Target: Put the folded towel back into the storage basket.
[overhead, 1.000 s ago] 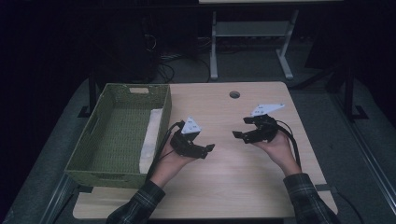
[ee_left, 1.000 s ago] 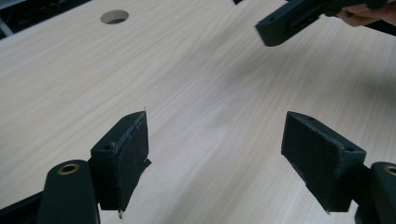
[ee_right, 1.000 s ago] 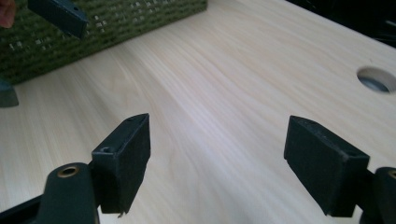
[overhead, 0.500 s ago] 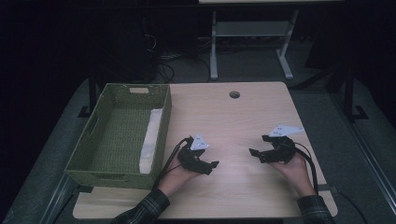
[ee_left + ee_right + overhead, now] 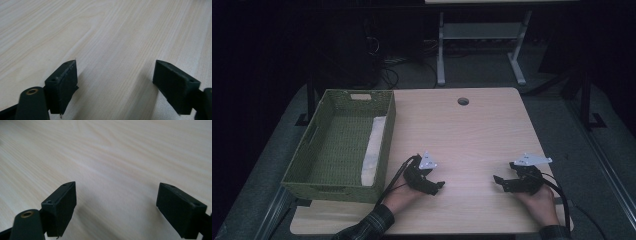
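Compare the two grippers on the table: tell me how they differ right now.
The left gripper sits close beside the green basket; the right gripper lies near the table's far side edge. The left gripper's grey plate is small and upturned; the right gripper's is longer and flatter. Both have open jaws with nothing between them, low over bare wood, tips pointing inward.

Green woven rectangular basket [image 5: 319, 150] is sitting upright on the light wooden table's [image 5: 472, 130] left edge, open-topped. A white folded cloth [image 5: 373, 150] is lying along its right inner wall.
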Demonstrator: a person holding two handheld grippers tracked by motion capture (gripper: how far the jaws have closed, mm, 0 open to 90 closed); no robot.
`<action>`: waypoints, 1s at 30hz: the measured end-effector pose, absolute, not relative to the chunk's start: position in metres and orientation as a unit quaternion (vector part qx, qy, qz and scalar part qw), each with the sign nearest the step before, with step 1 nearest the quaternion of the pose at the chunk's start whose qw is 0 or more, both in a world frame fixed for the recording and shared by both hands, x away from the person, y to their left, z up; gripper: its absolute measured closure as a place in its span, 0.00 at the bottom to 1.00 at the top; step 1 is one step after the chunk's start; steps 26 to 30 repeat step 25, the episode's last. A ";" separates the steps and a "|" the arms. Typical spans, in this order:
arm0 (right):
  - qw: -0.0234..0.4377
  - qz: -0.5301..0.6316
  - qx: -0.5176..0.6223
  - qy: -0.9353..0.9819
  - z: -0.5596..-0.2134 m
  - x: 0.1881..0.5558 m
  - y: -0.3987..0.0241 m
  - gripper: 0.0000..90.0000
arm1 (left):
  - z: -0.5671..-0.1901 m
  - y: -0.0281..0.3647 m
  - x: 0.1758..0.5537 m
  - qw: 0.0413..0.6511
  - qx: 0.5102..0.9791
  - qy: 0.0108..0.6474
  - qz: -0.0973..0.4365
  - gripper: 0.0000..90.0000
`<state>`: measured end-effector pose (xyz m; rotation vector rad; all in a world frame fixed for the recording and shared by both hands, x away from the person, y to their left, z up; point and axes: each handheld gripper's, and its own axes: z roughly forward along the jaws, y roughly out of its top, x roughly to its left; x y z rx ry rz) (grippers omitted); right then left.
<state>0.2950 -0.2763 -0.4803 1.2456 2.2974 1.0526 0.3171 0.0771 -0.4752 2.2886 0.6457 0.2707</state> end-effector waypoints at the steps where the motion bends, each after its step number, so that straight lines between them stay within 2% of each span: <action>1: 0.161 0.365 0.440 0.804 -0.481 0.294 -0.277 0.18 | -0.476 0.077 0.317 0.367 0.890 0.250 0.106 0.20; 6: 0.177 0.355 0.437 0.807 -0.482 0.292 -0.275 0.17 | -0.478 0.078 0.317 0.378 0.885 0.250 0.105 0.17; 30: 0.175 0.352 0.440 0.807 -0.482 0.294 -0.274 0.14 | -0.478 0.078 0.317 0.378 0.886 0.248 0.104 0.17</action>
